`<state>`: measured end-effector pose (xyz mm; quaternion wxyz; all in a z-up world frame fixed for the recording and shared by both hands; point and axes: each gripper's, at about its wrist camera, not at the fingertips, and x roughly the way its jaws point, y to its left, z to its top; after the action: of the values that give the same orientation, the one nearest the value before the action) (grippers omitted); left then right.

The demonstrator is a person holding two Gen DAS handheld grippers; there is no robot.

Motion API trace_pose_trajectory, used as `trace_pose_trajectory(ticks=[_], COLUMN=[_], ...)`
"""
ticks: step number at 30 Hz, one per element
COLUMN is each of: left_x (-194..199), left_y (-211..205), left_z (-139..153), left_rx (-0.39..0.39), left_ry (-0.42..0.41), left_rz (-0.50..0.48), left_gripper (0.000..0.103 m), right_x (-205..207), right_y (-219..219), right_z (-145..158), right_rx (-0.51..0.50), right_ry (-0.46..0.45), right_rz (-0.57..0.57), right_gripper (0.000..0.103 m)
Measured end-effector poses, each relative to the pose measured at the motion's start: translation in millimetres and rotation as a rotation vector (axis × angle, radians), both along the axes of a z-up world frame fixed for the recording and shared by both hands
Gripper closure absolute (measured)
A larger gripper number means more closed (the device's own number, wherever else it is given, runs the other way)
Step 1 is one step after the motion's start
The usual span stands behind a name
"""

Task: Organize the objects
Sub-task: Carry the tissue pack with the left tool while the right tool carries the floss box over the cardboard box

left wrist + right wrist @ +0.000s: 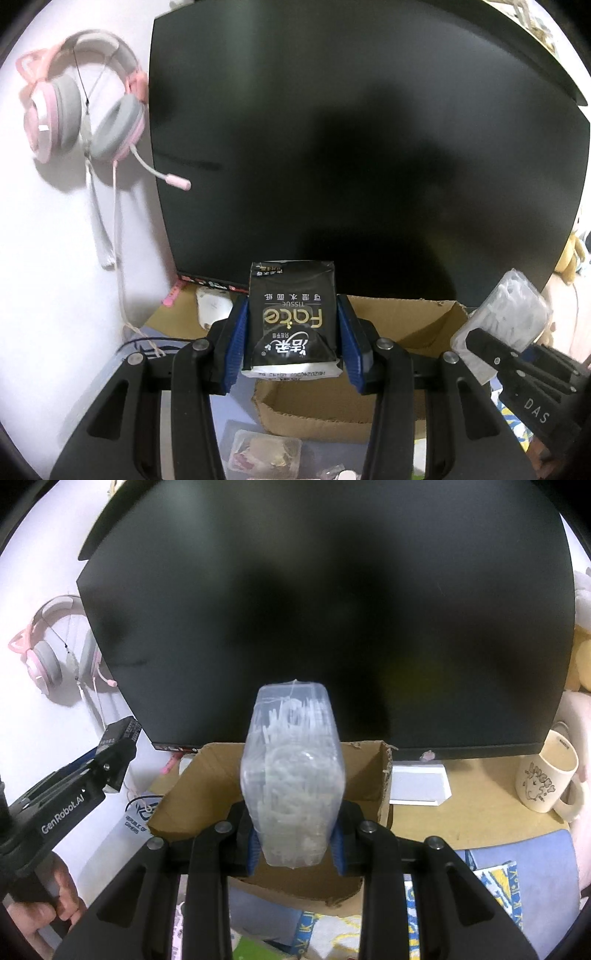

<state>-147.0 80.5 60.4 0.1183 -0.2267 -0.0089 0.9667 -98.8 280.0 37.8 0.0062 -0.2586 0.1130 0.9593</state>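
both grippers clamp loads above the cardboard box [369, 775]: left gripper [292, 332] tissue pack [292, 317], right gripper [295, 834] clear case [291, 775].

Black hand-held gripper [292, 332] with blue ribbed pads [236, 343], silver screws.

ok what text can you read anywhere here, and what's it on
"Face" and "TISSUE", upside down: black tissue pack in the left hand-held gripper
"DAS": right hand-held gripper's body
"GenRobot.AI": left hand-held gripper's body
"REPUBLIC OF GAMERS": mat
Mug lettering, pack's Chinese print and code: too small to read
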Motion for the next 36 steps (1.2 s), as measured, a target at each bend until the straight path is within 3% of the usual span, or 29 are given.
trace_pose_trajectory(ticks=[7,11,26,32,36], left_x=[-12.0,-11.7,-24.1,-27.2,-31.9], left_y=[4.2,11.8,18.0,20.0,27.7], left_z=[-13.0,-16.0,-30.3,-35.2,-40.9], left_rx=[0.042,0.009,0.018,0.08,0.053], left_ry=[-0.06,-0.058,-0.074,-0.067,-0.086], left_rz=[-0.02,-0.023,-0.055,-0.138,-0.119], left_gripper=[0.059,0.059,0.059,0.059,0.059], right_x=[-3.1,-5.3,-32.4,-41.1,-44.4], right_y=[8.1,1.9,-31.8,-34.9,-30.8], right_z=[-3.3,-2.4,-19.6,-27.7,-32.3], right_rx=[-0.068,-0.045,0.046,0.101,0.091], right_ry=[0.043,0.049,-0.001,-0.042,-0.05], right_rz=[0.003,0.009,0.031,0.017,0.009], right_gripper=[0.07,0.07,0.07,0.07,0.07])
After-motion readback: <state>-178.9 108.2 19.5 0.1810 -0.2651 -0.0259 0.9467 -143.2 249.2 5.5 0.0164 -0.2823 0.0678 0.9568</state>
